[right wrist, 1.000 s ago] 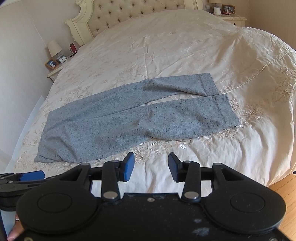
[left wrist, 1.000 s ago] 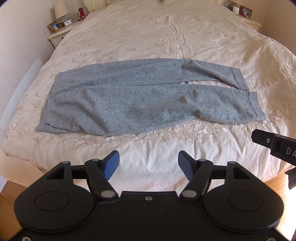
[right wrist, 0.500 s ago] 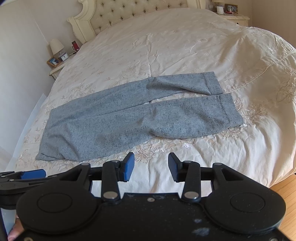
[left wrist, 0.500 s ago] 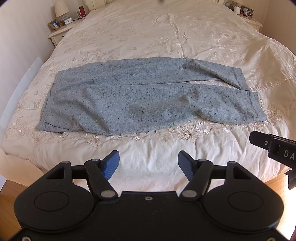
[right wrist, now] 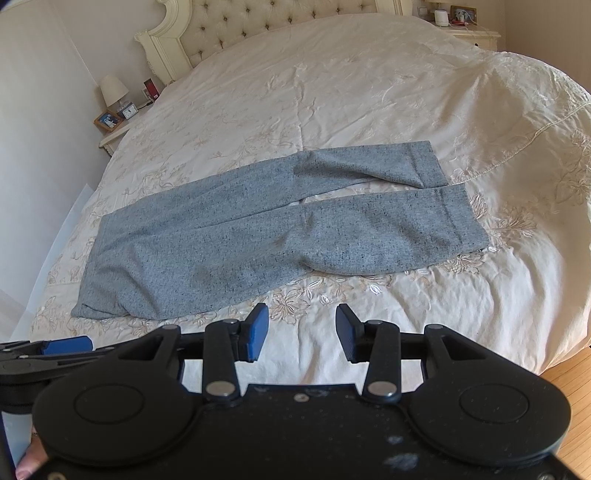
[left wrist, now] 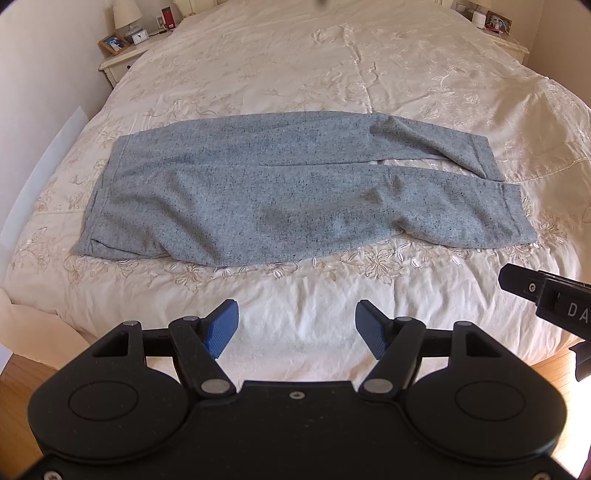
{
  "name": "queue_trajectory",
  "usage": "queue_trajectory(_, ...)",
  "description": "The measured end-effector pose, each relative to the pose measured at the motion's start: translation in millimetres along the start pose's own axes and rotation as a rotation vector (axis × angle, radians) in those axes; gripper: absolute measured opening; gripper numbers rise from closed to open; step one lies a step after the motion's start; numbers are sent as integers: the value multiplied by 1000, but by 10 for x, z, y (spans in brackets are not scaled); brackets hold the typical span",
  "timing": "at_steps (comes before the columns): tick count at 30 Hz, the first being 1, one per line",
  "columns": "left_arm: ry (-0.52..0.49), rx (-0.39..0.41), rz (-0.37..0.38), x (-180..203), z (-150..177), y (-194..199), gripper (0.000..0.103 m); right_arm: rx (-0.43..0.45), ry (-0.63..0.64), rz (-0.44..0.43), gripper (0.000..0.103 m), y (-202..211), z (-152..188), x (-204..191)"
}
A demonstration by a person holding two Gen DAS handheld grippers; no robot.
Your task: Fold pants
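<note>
The pants (left wrist: 280,192) lie flat across the near part of the bed (left wrist: 332,66), waistband to the left, the 2 legs running right with a narrow gap between them near the hems. No fold looks made yet.

The left gripper (left wrist: 295,326) hangs over the near edge of the bed, short of the cloth, its jaws wide apart and holding nothing. The right gripper (right wrist: 300,334) sits beside it, a little farther right, jaws also apart and empty, though less widely.

The step in hand looks like the approach for a first fold, most likely laying one leg over the other. To do it well, the left gripper should take the near corner of the waistband (left wrist: 94,243) and the right the near hem (right wrist: 469,236), each pinching the whole thickness at the edge without catching the bedspread. Both should then lift together and carry the near leg over the far one, edges matched. The knit looks soft and will sag between the 2 holds, so keeping it taut matters.

At far left a nightstand (left wrist: 122,62) carries a lamp (left wrist: 127,14), a clock and a photo frame, well clear. Nothing lies on the bedspread in the way; its embroidered wrinkles near the edge could snag a low jaw.
</note>
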State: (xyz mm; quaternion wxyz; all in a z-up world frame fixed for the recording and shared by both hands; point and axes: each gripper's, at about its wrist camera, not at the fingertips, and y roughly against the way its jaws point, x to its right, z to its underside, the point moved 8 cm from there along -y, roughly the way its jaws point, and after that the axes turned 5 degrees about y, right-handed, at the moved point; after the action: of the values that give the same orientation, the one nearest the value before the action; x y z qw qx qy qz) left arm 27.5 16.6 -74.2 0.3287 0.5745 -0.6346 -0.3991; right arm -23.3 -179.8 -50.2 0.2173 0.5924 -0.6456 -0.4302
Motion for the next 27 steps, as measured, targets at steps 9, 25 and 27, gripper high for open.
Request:
queue_trajectory(9, 6, -50, 0, -135, -98, -178, 72, -41, -12, -1, 43, -153, -2, -102)
queue_trajectory(25, -76, -121, 44, -271, -575, -866, 70, -94, -66, 65, 43, -734, -286, -250)
queue_trajectory(27, -90, -139, 52, -275, -578, -952, 70, -90, -65, 84, 43, -807, -290, -245)
